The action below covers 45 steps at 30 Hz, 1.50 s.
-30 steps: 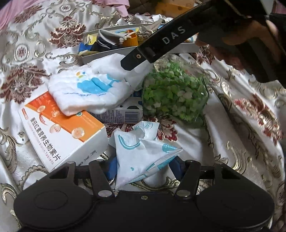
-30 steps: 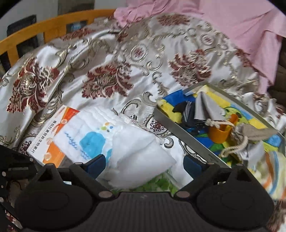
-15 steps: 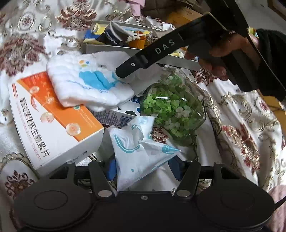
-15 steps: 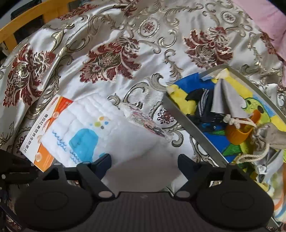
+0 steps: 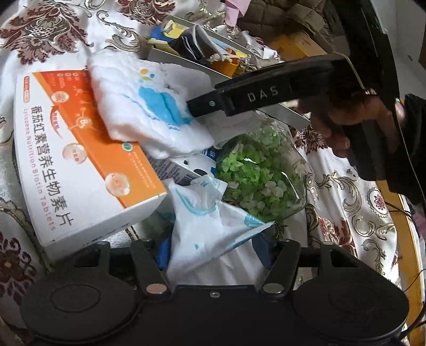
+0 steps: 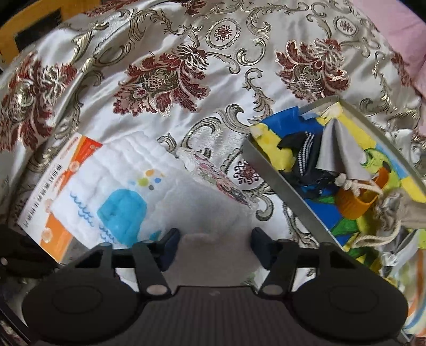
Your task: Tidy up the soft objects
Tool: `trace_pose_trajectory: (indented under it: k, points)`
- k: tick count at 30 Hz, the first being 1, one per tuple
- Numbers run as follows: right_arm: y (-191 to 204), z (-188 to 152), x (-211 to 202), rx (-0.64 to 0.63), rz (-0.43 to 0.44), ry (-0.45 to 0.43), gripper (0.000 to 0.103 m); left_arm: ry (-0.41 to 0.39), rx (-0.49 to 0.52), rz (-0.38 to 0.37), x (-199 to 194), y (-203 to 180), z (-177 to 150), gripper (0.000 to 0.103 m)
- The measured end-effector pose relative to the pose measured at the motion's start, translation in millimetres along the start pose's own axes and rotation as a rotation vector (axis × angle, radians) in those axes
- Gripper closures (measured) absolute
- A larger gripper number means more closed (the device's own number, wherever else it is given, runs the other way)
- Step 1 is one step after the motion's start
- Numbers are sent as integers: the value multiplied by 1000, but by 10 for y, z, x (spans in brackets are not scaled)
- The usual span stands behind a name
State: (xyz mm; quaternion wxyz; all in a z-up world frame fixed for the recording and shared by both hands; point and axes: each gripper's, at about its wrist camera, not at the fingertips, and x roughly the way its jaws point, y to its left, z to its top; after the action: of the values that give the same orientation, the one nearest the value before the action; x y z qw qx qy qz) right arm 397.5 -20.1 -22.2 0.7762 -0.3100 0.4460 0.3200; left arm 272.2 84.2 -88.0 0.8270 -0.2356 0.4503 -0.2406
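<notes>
Socks (image 6: 306, 157) inside gray tray (image 6: 282, 183)

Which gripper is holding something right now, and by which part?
The left gripper holds the white-and-blue packet by its lower end. The right gripper is closing over the white whale cloth, near its edge.

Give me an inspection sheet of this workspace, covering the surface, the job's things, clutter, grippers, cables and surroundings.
Surface: floral satin cover, wrinkled.
Job's things: white whale-print cloth lies partly on the orange and white tablet box; white and blue tissue pack; grey-walled tray holds dark and grey cloths, a drawstring pouch and an orange cup.
Clutter: clear bag of green bits; small printed box under the cloth.
Grippers: left gripper holds the tissue pack; right gripper is closing, whale-print cloth between its jaws.
Cables: thin dark cable at the right edge.
Surroundings: wooden frame; pink fabric.
</notes>
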Motion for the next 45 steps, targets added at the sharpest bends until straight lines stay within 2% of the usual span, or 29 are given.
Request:
trace_pose_trajectory:
  k: [2,8,9,11,12,17,25,35,41,45]
  points:
    - [27,-26,-26,-19,-26,-11,54,-4,-12,1,0,19,-3,46]
    - [190,-61,-78,-104,-107,-30,72,-15,-48,-7,-6,75,15,50]
    - [206,-59,-81,-107,-116,-31,75,-16,-49,-6,-8,80,14,51]
    - [226,-54,-109,-98,-119,-36,88,-18,-49,-4,-1,78,19,52]
    - [240,-59,-118,-98,-116,-33,89,-19,-50,-4,-8,82,11,52]
    - [412,-181,-194,-144,-149,-24,93,-18,-37,5,-20,64,-2,55]
    - [601,-455,-618,-115,-206,-98,94,-26,-25,18,-72,16,-14,58]
    - [778,-744,-1160,-107,-300,-220,94,-183,85,17,-389,-175,-44,59]
    - [777,-897,-1404,-66,-318,-290,94,-274,218,19,-524,-419,-23,59]
    - [710,-961,-1495,-24,-317,-351,94,-326,297,49,-597,-570,73,59]
